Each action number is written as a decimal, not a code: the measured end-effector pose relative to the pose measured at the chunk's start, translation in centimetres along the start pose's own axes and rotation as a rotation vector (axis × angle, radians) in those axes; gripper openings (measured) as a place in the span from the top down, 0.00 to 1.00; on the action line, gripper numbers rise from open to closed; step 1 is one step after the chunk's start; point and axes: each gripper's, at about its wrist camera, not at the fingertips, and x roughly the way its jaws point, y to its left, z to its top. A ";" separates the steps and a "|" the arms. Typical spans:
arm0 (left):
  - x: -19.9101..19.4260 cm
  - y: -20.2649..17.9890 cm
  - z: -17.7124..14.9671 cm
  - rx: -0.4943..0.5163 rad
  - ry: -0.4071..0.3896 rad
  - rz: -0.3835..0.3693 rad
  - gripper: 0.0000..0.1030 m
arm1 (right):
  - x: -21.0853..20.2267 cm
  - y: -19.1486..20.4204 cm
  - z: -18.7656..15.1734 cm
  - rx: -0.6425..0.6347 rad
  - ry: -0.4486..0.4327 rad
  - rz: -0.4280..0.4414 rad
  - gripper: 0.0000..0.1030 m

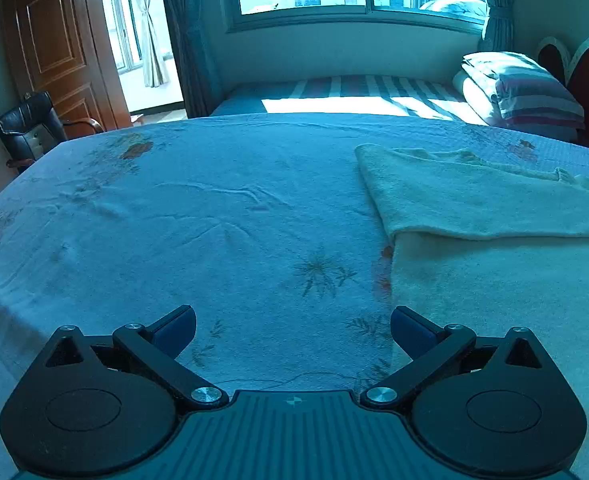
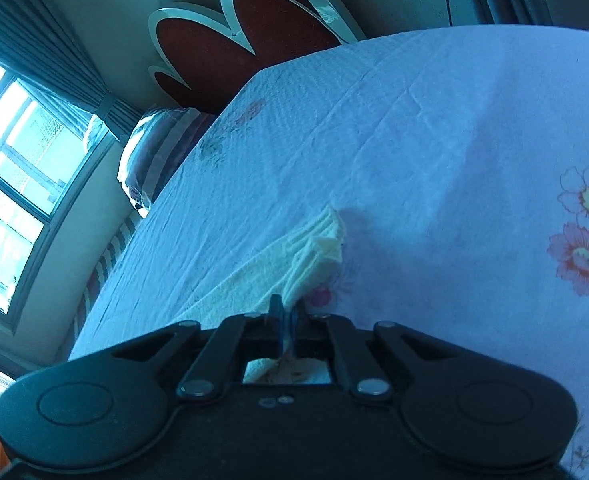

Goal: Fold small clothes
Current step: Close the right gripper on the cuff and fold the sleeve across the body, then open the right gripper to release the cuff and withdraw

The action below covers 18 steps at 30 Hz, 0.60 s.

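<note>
A cream knitted garment lies on the flowered sheet at the right of the left wrist view, with one layer folded over the lower part. My left gripper hovers open over the sheet, its right finger just beside the garment's left edge and nothing between the pads. In the right wrist view my right gripper is shut on an edge of the cream garment, which bunches up ahead of the fingertips and trails off to the left.
A second bed with a striped cover and stacked bedding stands under the window. A dark chair and a wooden door are at the far left. A red headboard rises behind the sheet.
</note>
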 end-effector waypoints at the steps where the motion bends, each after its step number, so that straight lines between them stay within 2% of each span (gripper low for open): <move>1: -0.1 0.8 -0.2 -0.007 0.002 0.014 0.01 | -0.2 0.9 0.0 -0.032 -0.004 -0.012 0.96; 5: -0.1 5.2 -1.2 -0.048 0.022 0.082 0.01 | -1.0 5.2 -0.1 -0.138 -0.042 -0.017 0.96; 9: -0.3 10.4 -2.7 -0.095 0.030 0.135 0.01 | -1.2 10.8 -1.1 -0.229 -0.061 0.033 0.96; 15: -1.0 18.6 -4.6 -0.158 0.039 0.197 0.01 | -1.2 21.6 -5.9 -0.376 -0.041 0.158 0.96; 18: -1.4 22.3 -5.2 -0.171 0.037 0.221 0.01 | -0.5 28.0 -9.4 -0.409 -0.002 0.265 0.96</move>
